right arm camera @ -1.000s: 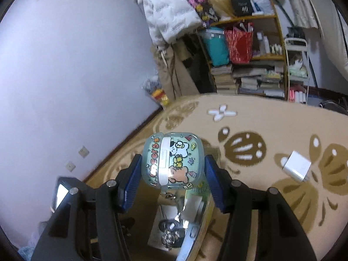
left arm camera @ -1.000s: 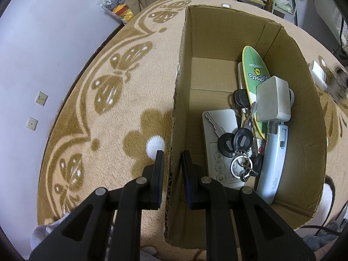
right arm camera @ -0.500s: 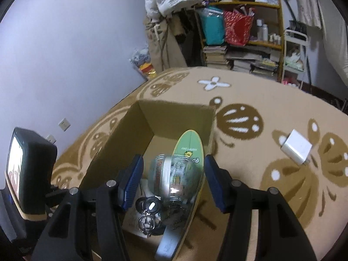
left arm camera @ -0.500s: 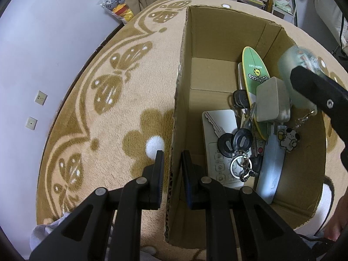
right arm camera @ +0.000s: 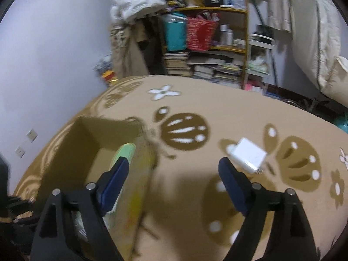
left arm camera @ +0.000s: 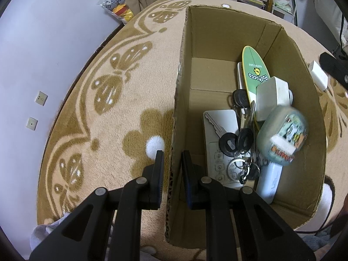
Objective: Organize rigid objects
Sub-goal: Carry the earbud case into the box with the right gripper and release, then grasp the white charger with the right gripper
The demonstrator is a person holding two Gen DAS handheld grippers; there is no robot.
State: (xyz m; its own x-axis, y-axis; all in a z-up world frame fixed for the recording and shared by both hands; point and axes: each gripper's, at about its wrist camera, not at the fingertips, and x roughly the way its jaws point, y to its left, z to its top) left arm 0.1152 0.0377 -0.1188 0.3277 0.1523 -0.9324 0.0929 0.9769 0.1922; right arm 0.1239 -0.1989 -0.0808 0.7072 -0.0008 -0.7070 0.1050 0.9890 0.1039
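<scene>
My left gripper is shut on the left wall of the cardboard box. Inside the box lie a green board toy, a white adapter, keys on rings, a white remote and a pale blue device. The clear cartoon-printed case is blurred, loose over the other items. My right gripper is opening, its jaws wide with nothing between them, over the box's right wall. One of its fingers shows at the left wrist view's right edge.
A white charger lies on the tan patterned carpet right of the box. A cluttered bookshelf and hanging clothes stand behind. The wall with sockets runs along the left.
The right gripper carried the cartoon case down over the box, then its jaws spread and the case dropped in. The right gripper now points further right. The left gripper has not moved.
</scene>
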